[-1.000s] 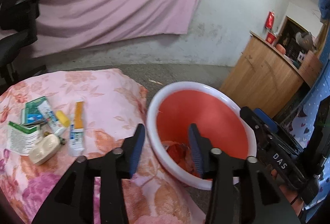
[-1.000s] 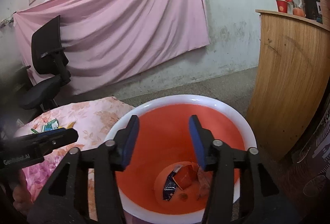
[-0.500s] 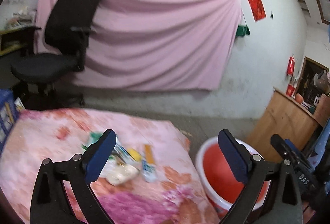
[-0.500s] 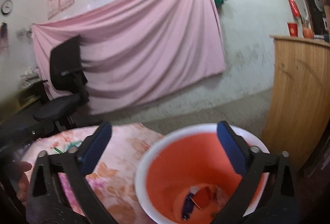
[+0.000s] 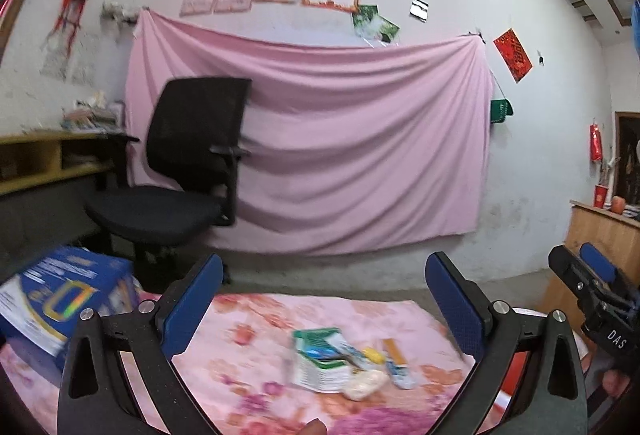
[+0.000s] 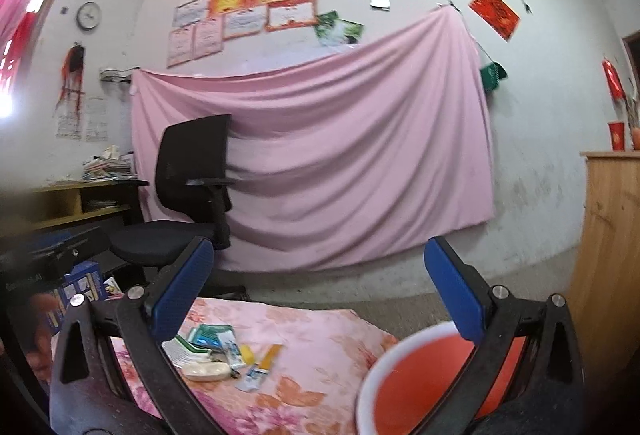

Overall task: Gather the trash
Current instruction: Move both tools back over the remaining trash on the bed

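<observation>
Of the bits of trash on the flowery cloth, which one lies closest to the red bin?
The orange-and-white tube. It lies at the bin-side edge of the pile; the yellow piece, cream case and green-white packet lie farther from the red bin.

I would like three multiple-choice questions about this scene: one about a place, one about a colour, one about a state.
1. Where does the trash pile lie?
A. on the flowered cloth
B. in the basin
C. on the chair

2. What colour is the basin inside?
A. blue
B. orange-red
C. green

3. How are the right gripper fingers?
A. closed on a tube
B. wide apart, empty
C. closed, empty

Answers: 1 A, the items rest on the cloth beside the basin; 2 B, its inner wall is orange-red; 3 B, nothing sits between the blue pads.
</observation>
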Available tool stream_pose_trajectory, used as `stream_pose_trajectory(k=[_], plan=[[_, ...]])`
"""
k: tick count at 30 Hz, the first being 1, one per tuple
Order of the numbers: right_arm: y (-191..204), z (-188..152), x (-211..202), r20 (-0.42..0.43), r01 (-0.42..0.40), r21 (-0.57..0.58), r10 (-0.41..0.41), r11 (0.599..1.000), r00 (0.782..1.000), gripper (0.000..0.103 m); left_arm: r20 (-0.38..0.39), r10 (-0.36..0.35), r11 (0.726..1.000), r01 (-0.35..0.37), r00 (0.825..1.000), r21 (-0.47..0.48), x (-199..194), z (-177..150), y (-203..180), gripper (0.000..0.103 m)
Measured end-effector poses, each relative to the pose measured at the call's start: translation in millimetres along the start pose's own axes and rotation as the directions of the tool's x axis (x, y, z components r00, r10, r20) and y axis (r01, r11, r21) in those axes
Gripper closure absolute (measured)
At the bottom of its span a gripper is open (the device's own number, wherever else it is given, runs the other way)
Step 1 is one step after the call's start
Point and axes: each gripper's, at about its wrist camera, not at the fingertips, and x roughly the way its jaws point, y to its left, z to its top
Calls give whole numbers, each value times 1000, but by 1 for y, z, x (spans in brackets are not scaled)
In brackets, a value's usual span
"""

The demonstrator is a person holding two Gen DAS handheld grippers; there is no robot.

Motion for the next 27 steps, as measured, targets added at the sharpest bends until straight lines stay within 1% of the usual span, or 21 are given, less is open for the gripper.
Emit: stream_pose_trajectory(k=[4, 8, 13, 17, 20, 22, 24, 25, 27], plan=[[18, -3, 10, -15, -21, -31, 21, 999, 1000, 0, 3, 29, 999, -29, 1000, 14, -5, -5, 19, 3], [29, -9, 18, -41, -31, -60, 29, 998, 999, 0, -27, 49, 998, -48, 998, 32, 0, -14, 34, 3], [37, -20, 32, -103, -26, -92, 17, 995, 995, 0, -107, 41, 999, -38, 993, 30, 17, -26, 43, 3], [35, -28, 45, -175, -25, -84, 10, 996, 984, 0, -190, 36, 999, -32, 981, 26, 37, -35, 47, 3], [34, -35, 57, -245, -24, -81, 3, 996, 969, 0, -260, 39, 999, -35, 965, 18, 53, -42, 49, 3], [36, -41, 67, -306, -23, -90, -6, 996, 952, 0, -302, 34, 999, -33, 953, 7, 63, -47, 51, 4], [37, -49, 79, -380, -42, -81, 8, 996, 925, 0, -345, 36, 999, -39, 938, -1, 70, -52, 53, 5], [38, -51, 83, -407, -46, -81, 9, 996, 913, 2, -370, 27, 999, -33, 929, -9, 75, -55, 54, 6], [37, -56, 91, -455, -51, -78, 10, 996, 890, 7, -417, 3, 999, -17, 909, -30, 82, -60, 56, 14]])
